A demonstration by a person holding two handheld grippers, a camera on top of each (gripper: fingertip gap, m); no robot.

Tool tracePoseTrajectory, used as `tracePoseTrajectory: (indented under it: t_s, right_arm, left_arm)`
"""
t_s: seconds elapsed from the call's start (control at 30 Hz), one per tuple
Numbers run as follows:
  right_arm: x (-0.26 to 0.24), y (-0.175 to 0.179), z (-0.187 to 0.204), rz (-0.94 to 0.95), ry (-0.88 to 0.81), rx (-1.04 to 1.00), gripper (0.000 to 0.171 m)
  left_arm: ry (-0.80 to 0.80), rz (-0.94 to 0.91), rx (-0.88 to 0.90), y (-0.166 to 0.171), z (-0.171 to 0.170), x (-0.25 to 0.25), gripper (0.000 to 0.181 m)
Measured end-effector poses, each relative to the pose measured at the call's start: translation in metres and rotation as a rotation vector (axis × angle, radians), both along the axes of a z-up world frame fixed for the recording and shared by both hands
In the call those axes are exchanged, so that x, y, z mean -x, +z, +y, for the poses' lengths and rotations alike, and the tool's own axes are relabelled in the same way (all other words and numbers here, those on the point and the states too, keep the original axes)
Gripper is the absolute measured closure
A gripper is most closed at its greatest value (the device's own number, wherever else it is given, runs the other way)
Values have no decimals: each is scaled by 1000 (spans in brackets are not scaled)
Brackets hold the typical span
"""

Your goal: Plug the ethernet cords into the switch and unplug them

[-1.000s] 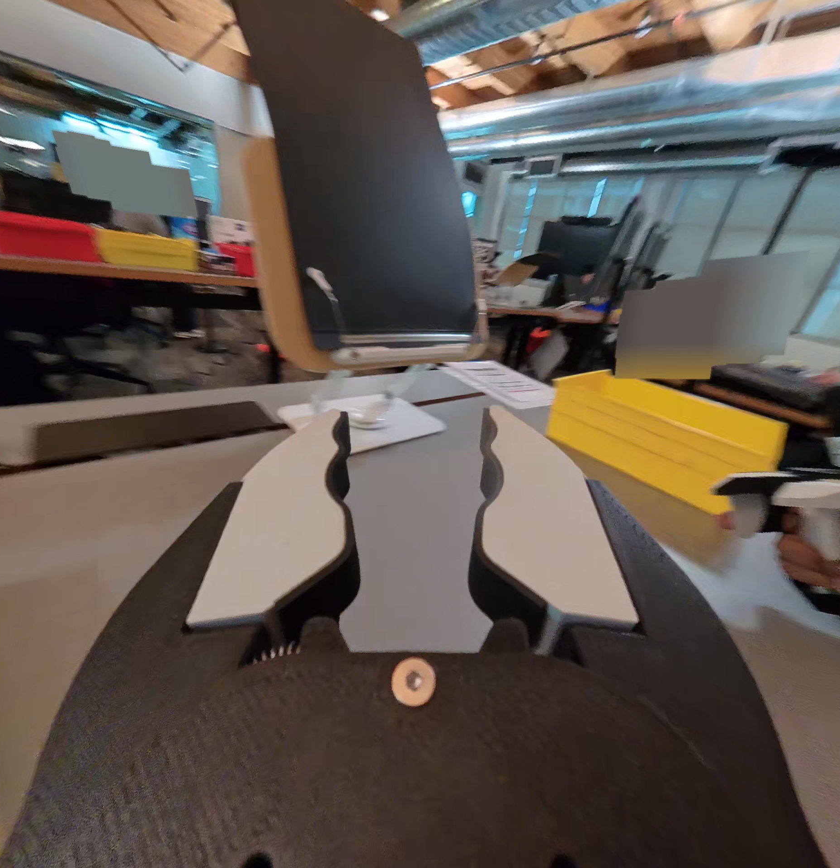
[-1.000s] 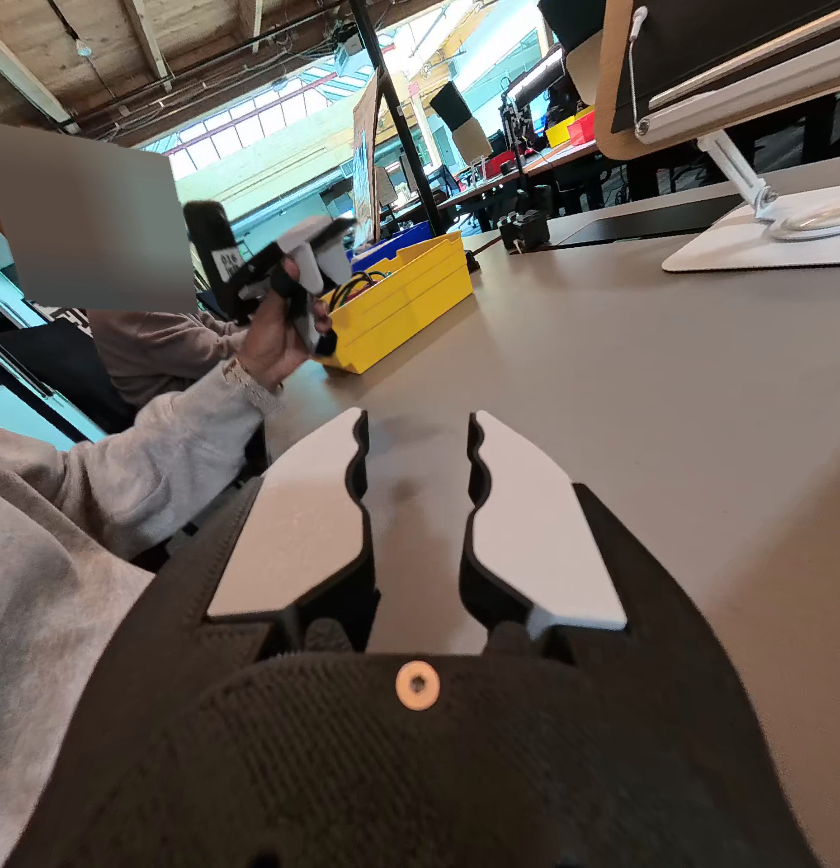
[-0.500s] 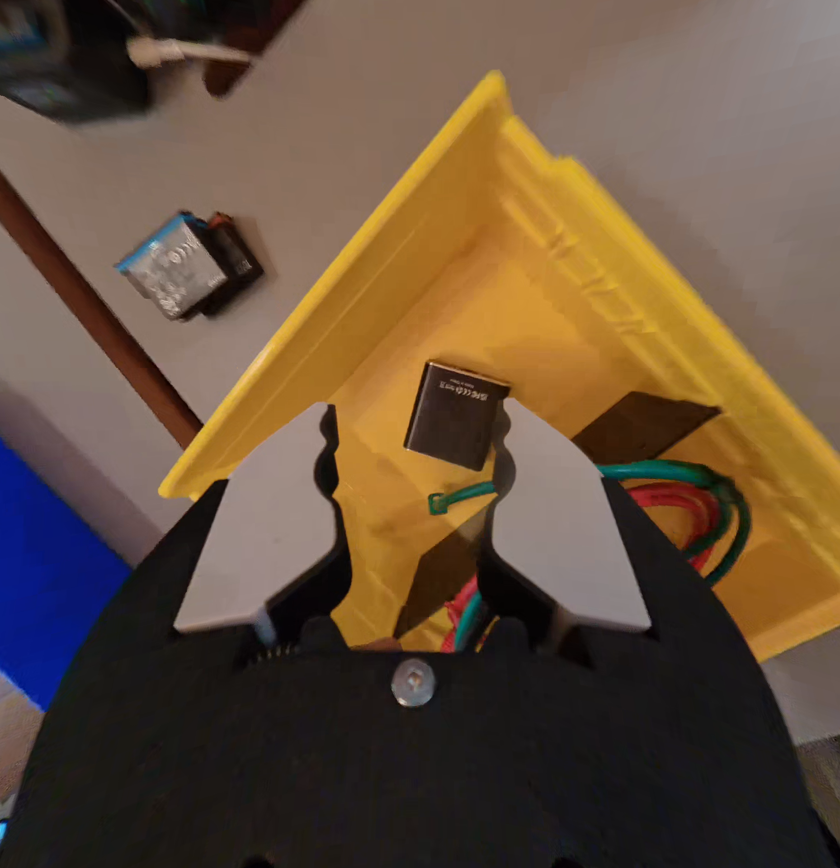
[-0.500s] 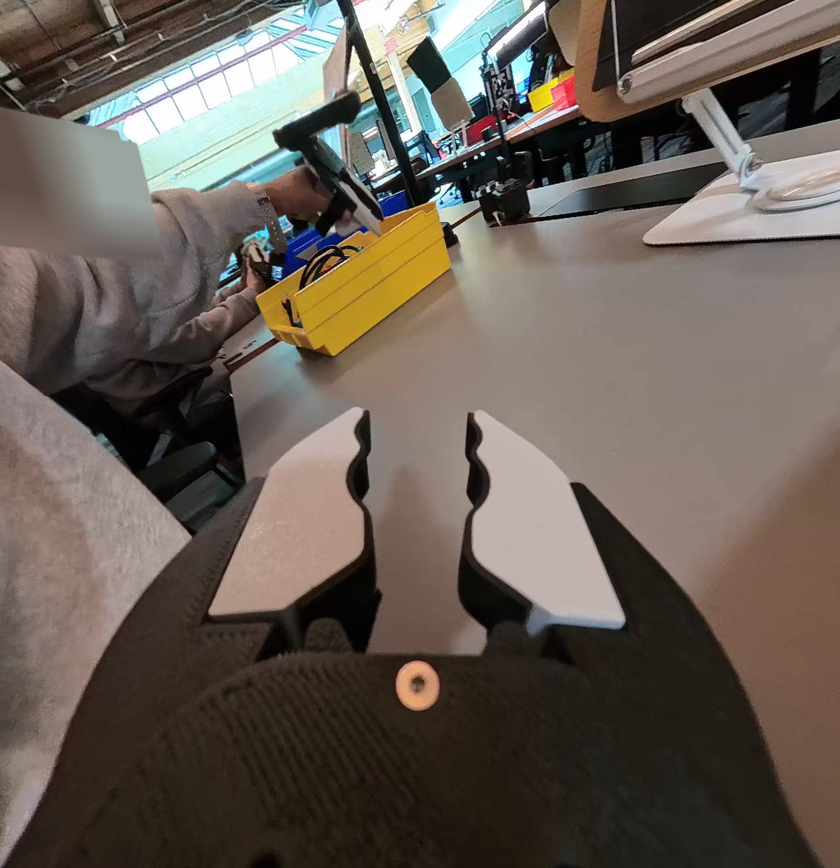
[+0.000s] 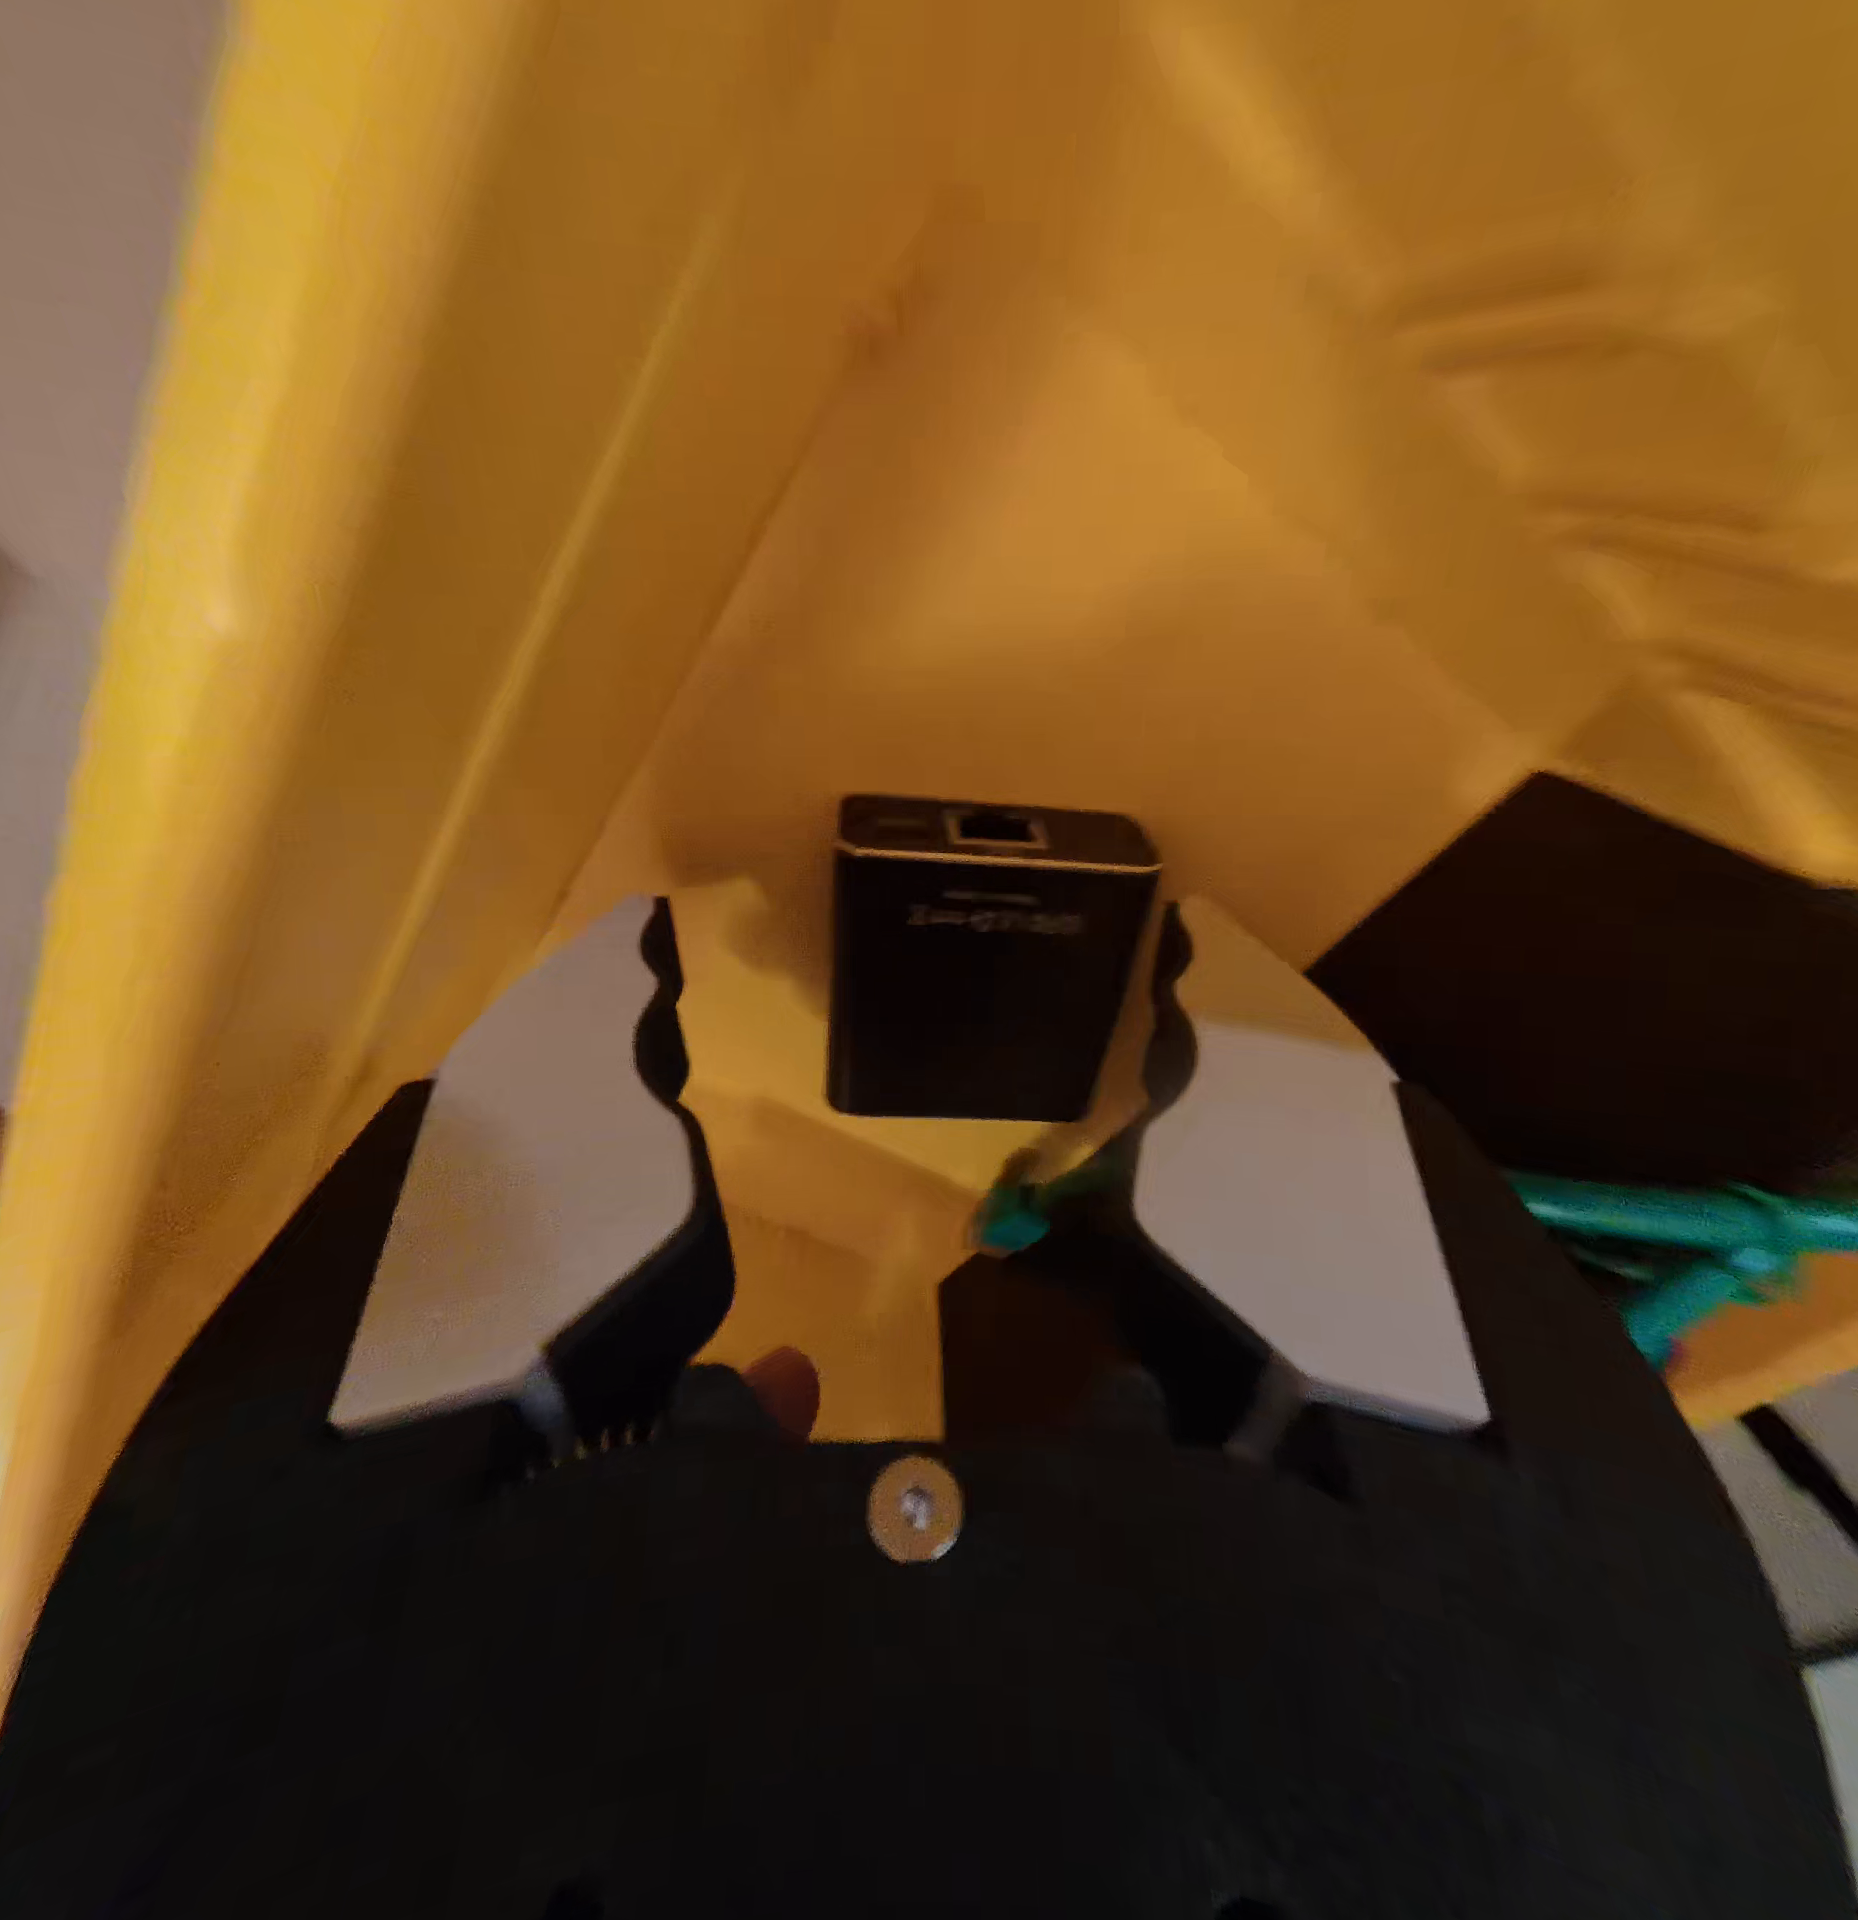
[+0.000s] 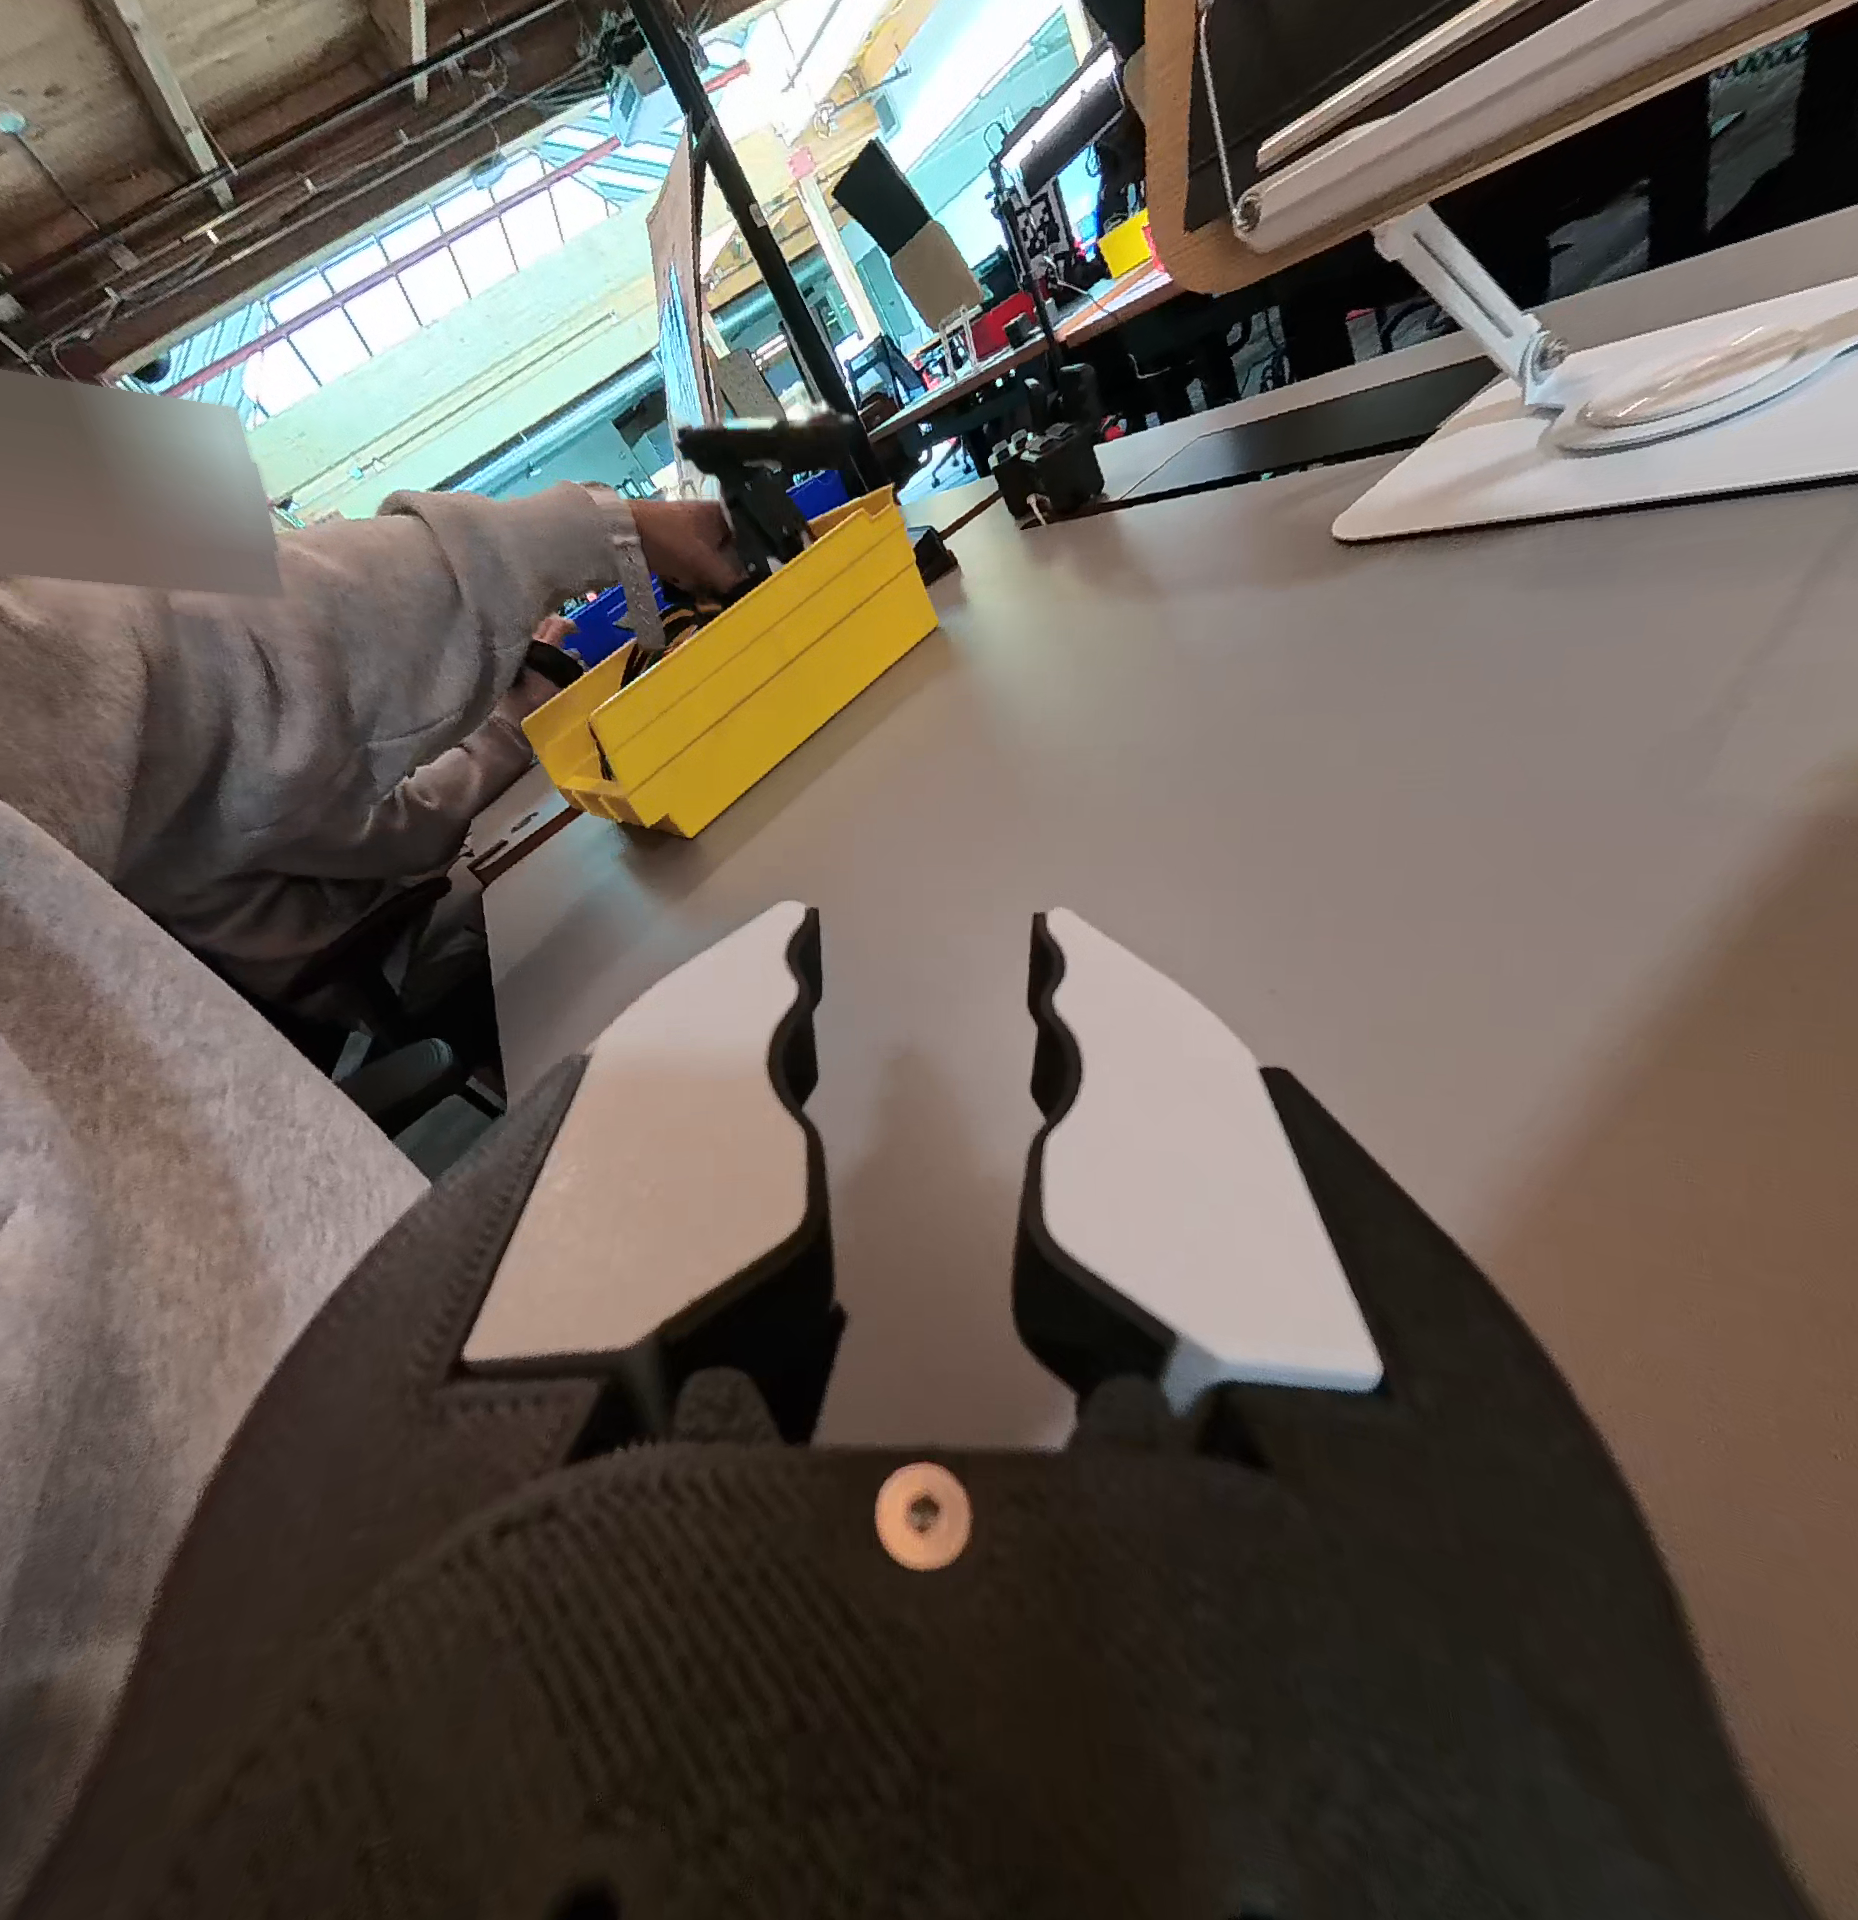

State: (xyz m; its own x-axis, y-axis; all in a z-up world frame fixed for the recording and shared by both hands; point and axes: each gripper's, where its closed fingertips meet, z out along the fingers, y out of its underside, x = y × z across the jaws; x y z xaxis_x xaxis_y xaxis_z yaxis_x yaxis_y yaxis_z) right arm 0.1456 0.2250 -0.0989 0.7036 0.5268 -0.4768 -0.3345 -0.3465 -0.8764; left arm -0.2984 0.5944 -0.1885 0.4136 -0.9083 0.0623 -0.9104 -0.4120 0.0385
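The left tongs are open around the little black switch in the yellow bin; it looks small, hard and light, so pinch its flat sides, while the right tongs wait open and empty over the desk.

Left wrist view dim, warm, motion-blurred; right wrist view bright, sharp; skylights glaring; fisheye bending edges.

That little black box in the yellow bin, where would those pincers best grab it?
Probably across its two long flat sides, coming down from above. The black box lies flat on the floor of the yellow bin, already between the open left gripper. That leaves its socket end free for the green cable.
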Motion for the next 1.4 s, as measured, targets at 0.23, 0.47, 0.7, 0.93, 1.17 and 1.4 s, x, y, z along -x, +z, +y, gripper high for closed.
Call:
tracePoseTrajectory:
  t_s: [0.23, 0.47, 0.7, 0.93, 1.17, 1.4]
  right_arm:
    - [-1, 4, -2, 31, 2, -5, 133]
    - [2, 11, -6, 77, 28, -18, 134]
    - [17, 16, -17, -12, 54, -65, 134]
    - [41, 25, -22, -356, -29, -291, 113]
    - [82, 29, -36, -620, -47, -490, 90]
    - [80, -2, -35, -974, -48, -509, 139]
  left_arm:
    - [-115, 75, -210, 18, 14, 10, 121]
    - [-132, -363, -691, 170, 7, -36, 121]
    - [-216, -890, -806, 266, -116, -140, 122]
    - [-246, -1316, -524, 220, -263, -254, 122]
    - [-48, -1617, -36, 139, -363, -340, 123]
    - [-7, -1565, 94, 99, -410, -369, 123]
